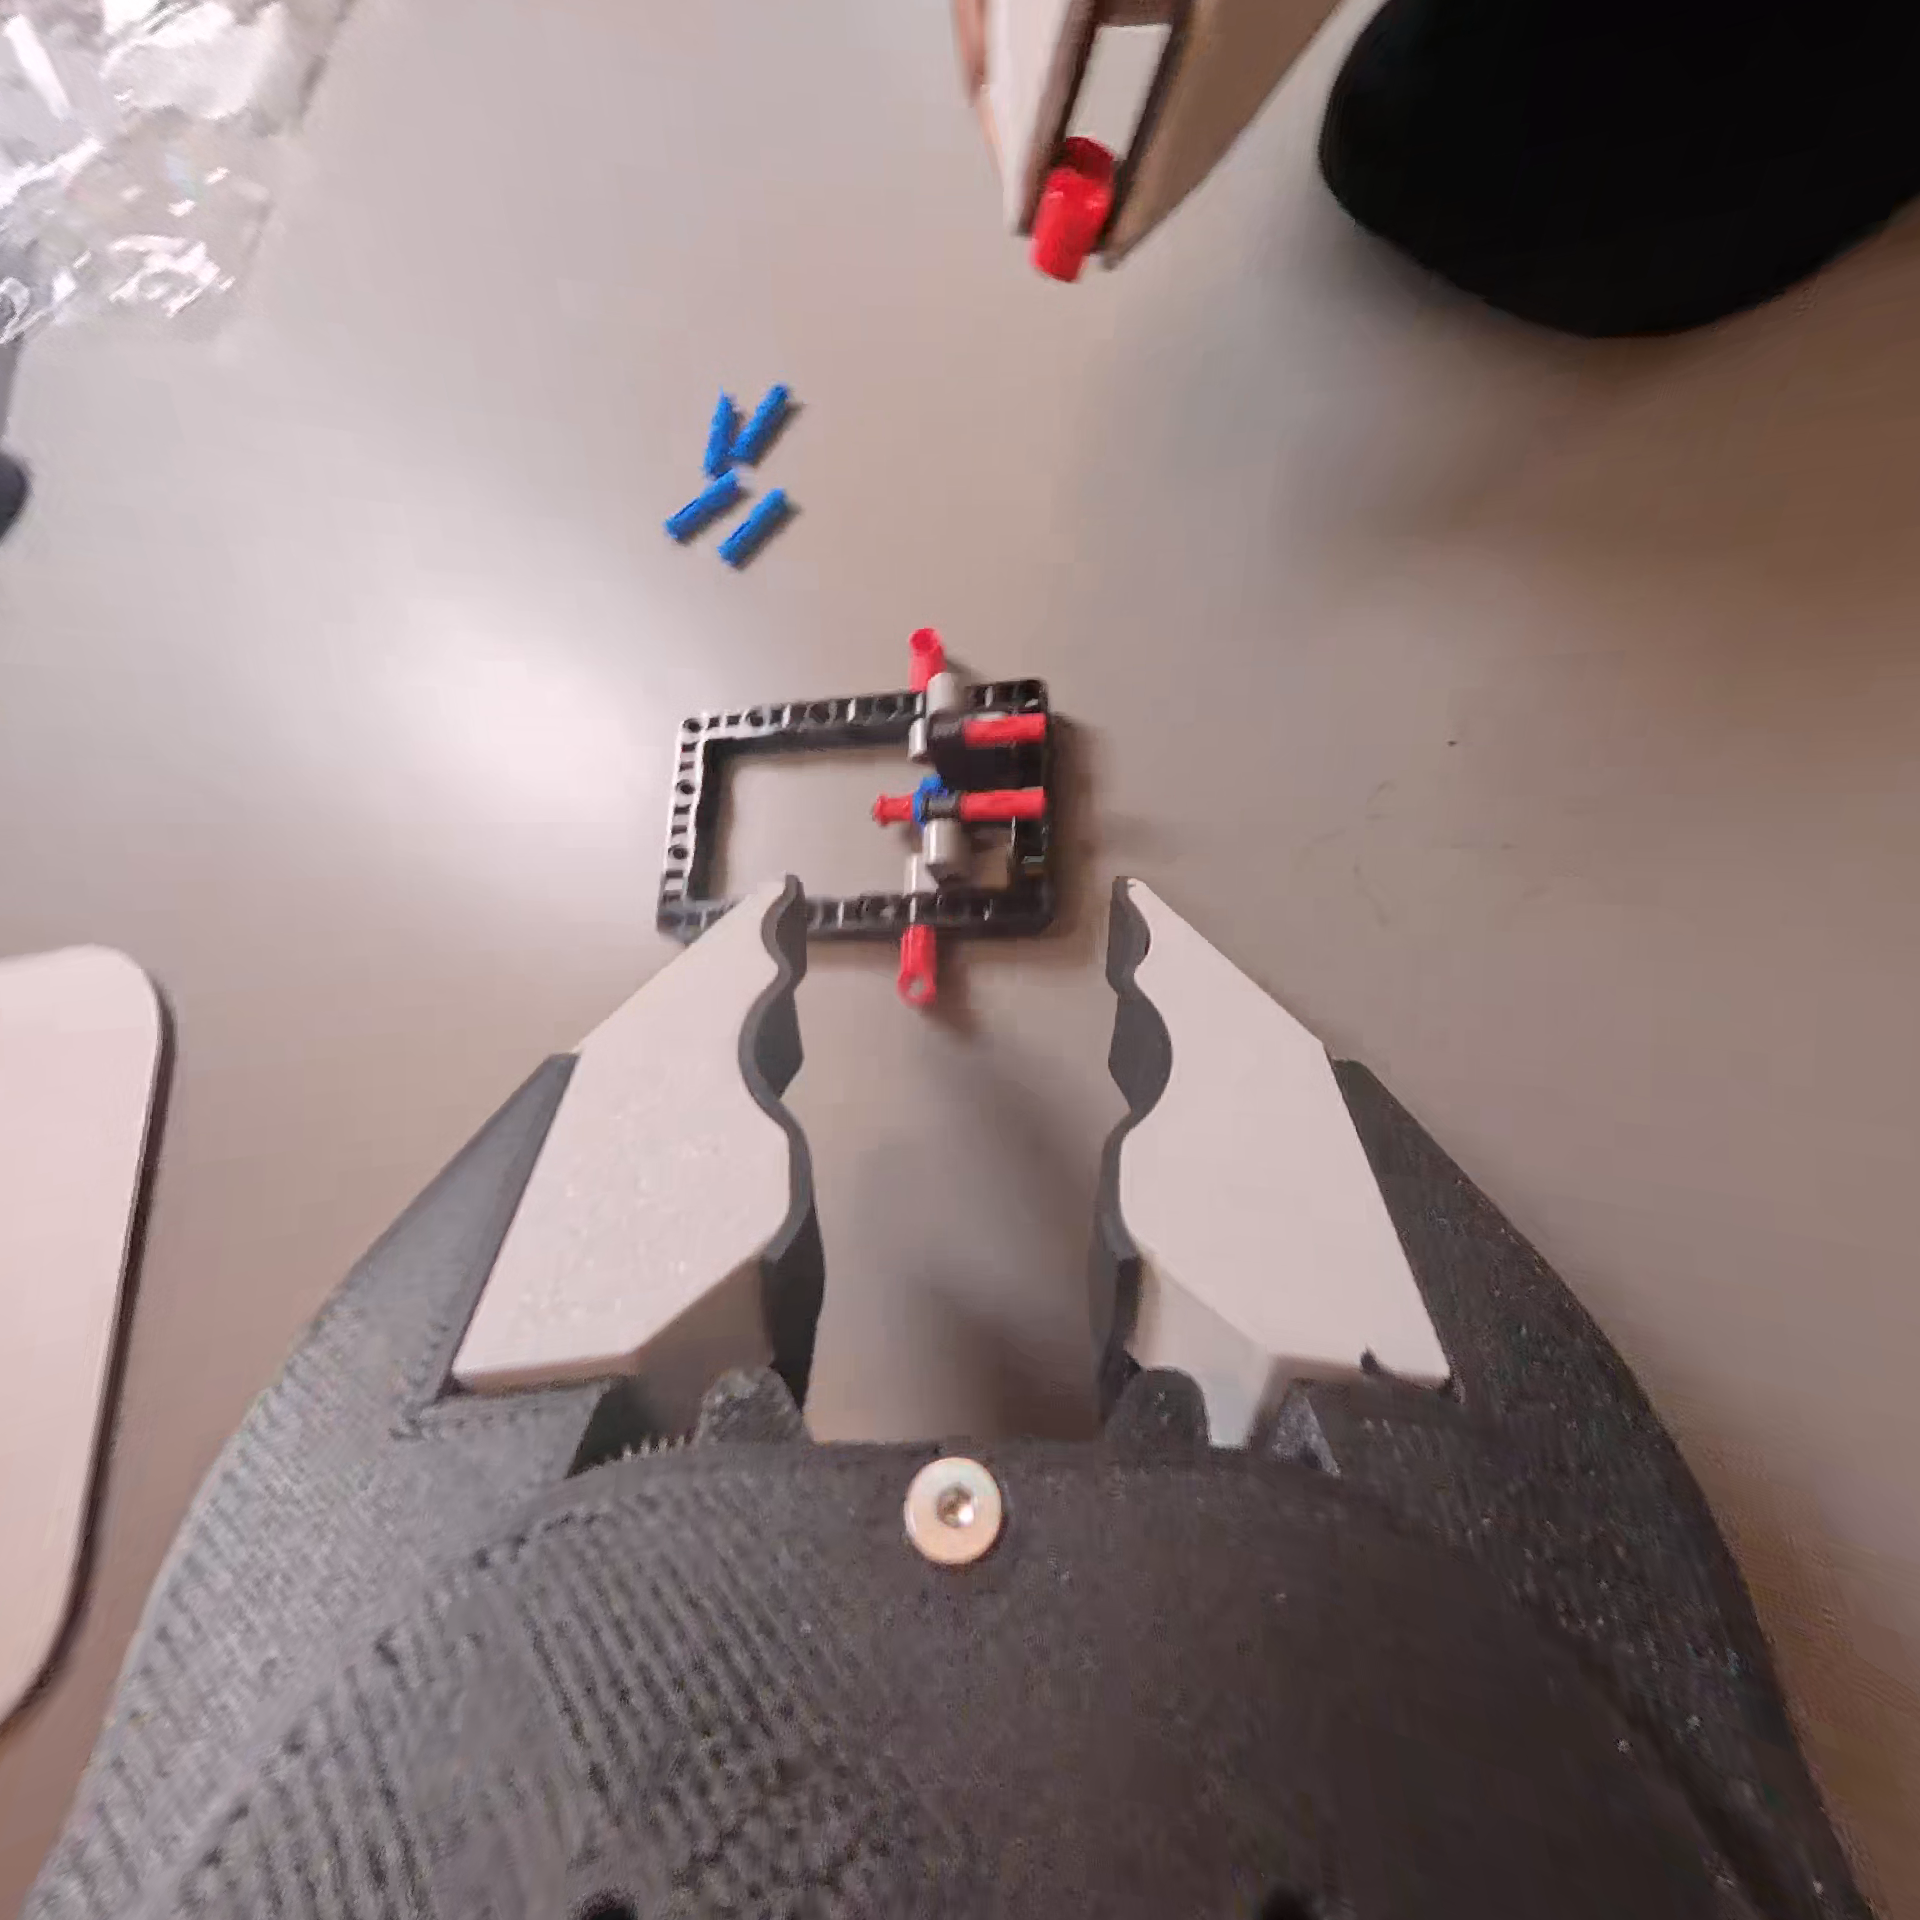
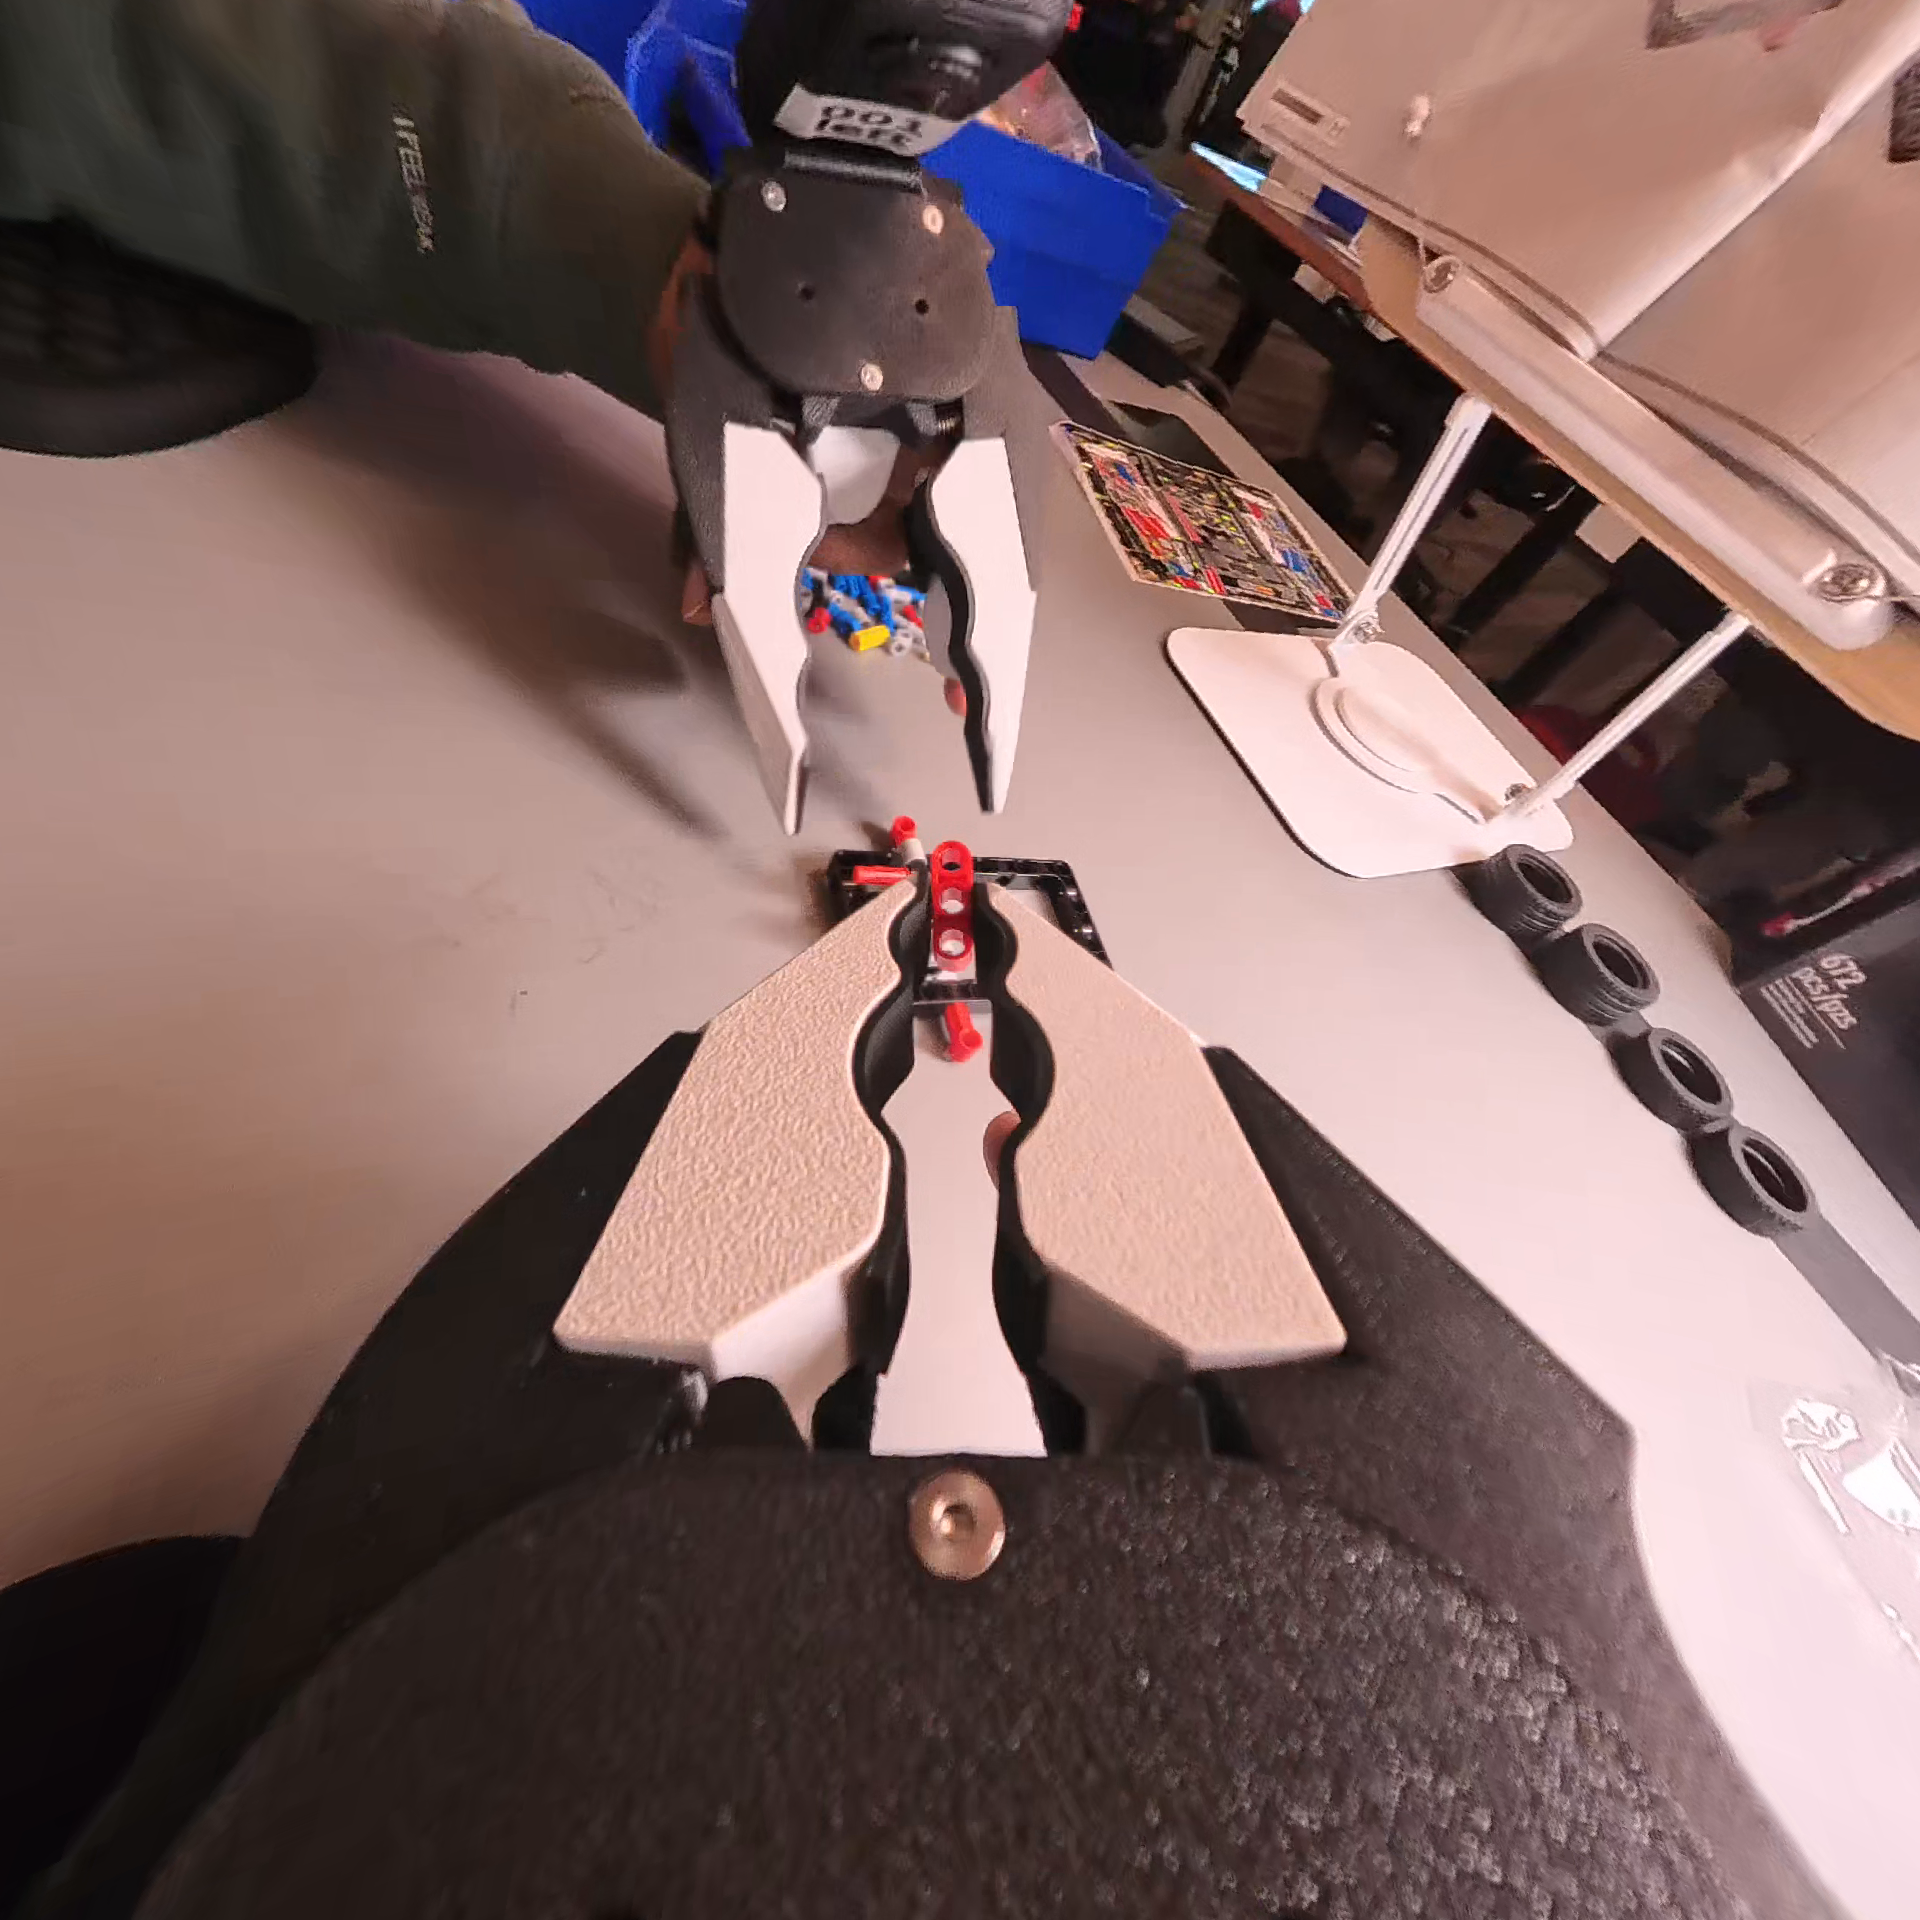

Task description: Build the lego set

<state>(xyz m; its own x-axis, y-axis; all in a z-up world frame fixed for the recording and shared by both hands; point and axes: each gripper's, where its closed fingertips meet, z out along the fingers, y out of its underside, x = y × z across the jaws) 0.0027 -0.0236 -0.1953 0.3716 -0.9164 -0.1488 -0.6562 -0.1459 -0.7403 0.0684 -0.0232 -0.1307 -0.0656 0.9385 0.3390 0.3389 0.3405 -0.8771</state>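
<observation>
A black rectangular lego frame (image 1: pixel 707 821) lies flat on the grey table, with red pins and grey connectors fitted at its right end. My left gripper (image 1: pixel 958 899) is open and empty, its fingertips hovering just in front of the frame's near edge. My right gripper (image 2: pixel 952 881) is shut on a short red beam with holes (image 2: pixel 948 920) and holds it above the frame (image 2: pixel 1070 883). In the left wrist view the right gripper (image 1: pixel 1081 244) shows at the top with the red beam (image 1: pixel 1070 208) in it. The left gripper (image 2: pixel 894 816) faces me across the frame.
Several blue pins (image 1: pixel 732 473) lie beyond the frame. A pile of loose pieces (image 2: pixel 862 613) sits behind the left gripper. A white stand base (image 2: pixel 1351 748), an instruction booklet (image 2: pixel 1195 520), a row of black tyres (image 2: pixel 1600 971) and a black box (image 2: pixel 1829 1018) are to the right. Plastic bags (image 1: pixel 125 156) lie far left. My right fingertips sit around 10 cm from my left ones.
</observation>
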